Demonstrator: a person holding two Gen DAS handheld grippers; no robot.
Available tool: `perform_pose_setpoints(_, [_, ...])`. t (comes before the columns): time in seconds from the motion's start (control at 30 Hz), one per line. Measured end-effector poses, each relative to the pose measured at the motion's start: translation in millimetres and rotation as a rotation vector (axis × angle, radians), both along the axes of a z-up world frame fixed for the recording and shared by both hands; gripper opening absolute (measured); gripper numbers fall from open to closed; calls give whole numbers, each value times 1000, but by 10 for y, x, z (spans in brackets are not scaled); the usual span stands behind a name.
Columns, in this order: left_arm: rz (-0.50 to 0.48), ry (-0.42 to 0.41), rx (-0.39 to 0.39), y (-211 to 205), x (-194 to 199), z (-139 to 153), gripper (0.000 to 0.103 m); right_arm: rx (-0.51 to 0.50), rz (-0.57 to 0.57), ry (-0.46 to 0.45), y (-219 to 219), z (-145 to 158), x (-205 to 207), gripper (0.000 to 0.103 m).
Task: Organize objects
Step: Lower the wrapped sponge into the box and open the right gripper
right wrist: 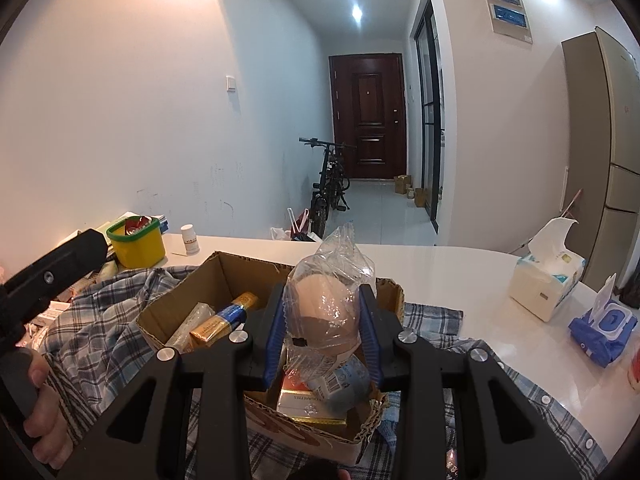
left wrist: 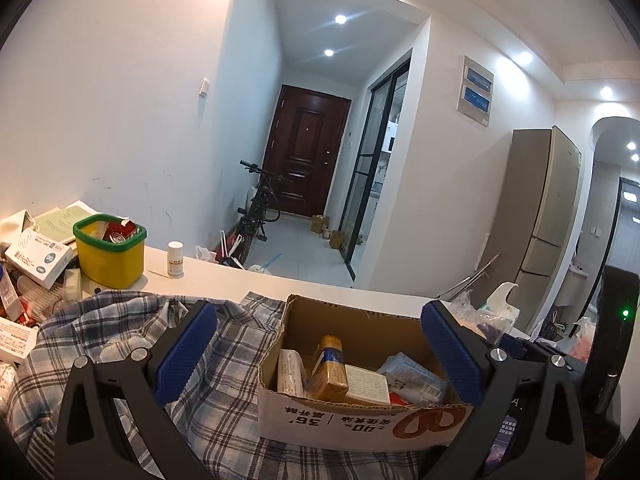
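Clearly the right gripper [right wrist: 323,334], clamped on a clear bag [right wrist: 328,292] standing upright, hangs directly over the cardboard box [right wrist: 180,300] on the worktop's plaid cloth [right wrist: 100,320], while the left gripper [left wrist: 320,348] gapes empty beside it.

Bright recessed ceiling lights [left wrist: 341,19] flare around twelve o'clock, and fisheye bending with black vignette darkens every sharp frame's rim.

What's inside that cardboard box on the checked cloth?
The cardboard box holds a gold-and-blue carton, a white packet, a cream box and a blue packet. Anything beneath them is hidden.
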State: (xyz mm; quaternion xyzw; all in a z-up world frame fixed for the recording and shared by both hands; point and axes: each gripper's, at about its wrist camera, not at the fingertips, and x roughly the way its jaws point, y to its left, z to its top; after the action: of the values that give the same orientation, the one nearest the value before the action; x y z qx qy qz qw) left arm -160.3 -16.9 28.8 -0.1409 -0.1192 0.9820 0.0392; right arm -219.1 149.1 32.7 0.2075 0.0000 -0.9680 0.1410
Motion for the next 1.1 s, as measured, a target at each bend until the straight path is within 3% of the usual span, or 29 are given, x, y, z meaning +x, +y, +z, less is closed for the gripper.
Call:
perform_pose_setpoints(0.23, [33, -12, 15, -50, -20, -12, 103, -20, -6, -27, 50, -26, -41, 34])
perform_pose_setpoints(0.53, [23, 18, -50, 56, 25, 9, 103, -22, 5, -41, 39, -38, -71, 36])
perform_pose_setpoints(0.57, [22, 18, -49, 59, 28, 11, 103, -20, 9, -42, 37, -39, -70, 43])
perform_pose_setpoints(0.6, [25, 20, -51, 61, 30, 15, 103, -18, 11, -43, 34, -38, -68, 59])
perform_pose_setpoints(0.67, [28, 27, -62, 76, 40, 21, 103, -27, -8, -24, 66, -15, -47, 75])
perform_pose_setpoints(0.8, [26, 42, -63, 82, 61, 36, 103, -33, -18, 4, 97, 36, -12, 76])
perform_pose_setpoints(0.87, [21, 42, -63, 82, 61, 34, 103, -27, -37, 15, 98, 48, 5, 84])
perform_pose_setpoints(1.1, [16, 56, -64, 81, 85, 53, 103, 1, -61, 82, 110, 155, 118, 91])
